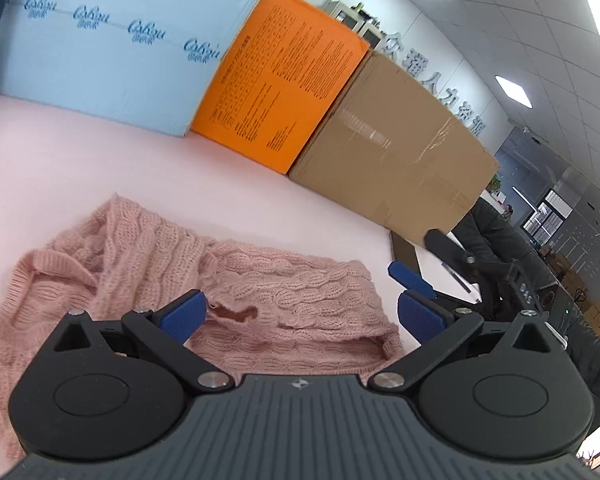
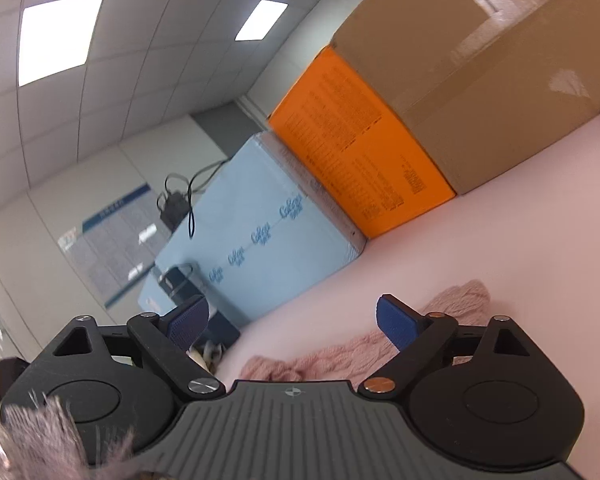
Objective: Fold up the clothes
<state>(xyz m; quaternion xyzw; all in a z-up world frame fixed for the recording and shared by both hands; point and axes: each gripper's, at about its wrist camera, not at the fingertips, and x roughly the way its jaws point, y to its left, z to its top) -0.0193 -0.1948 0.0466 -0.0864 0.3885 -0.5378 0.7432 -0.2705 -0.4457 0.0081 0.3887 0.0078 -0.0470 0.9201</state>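
Pale pink tabletop (image 1: 100, 168) fills the scene under an office ceiling with lit panels. Three boxes stand in a row along its far edge, each touching the next. Largest is a plain brown cardboard box (image 1: 392, 148) sealed with clear tape. Beside it is an orange box (image 1: 284, 80) covered in small black print, too fine to read. Next is a light blue box (image 1: 112, 52) with a repeated dark blue script logo, too blurred to spell out. Raised grey Chinese characters run along the wall behind; they are not clear enough to read.

Near the front of the tabletop lies a pink cable-knit sweater (image 1: 204, 280), crumpled and partly folded, its long axis running left to right across the left wrist view. The left gripper (image 1: 304, 316) hangs just above it, blue-padded fingers (image 1: 184, 316) apart and empty. The right gripper (image 2: 294, 324) hangs over the sweater's edge, tilted, its fingers (image 2: 398, 326) also apart, gripping nothing.
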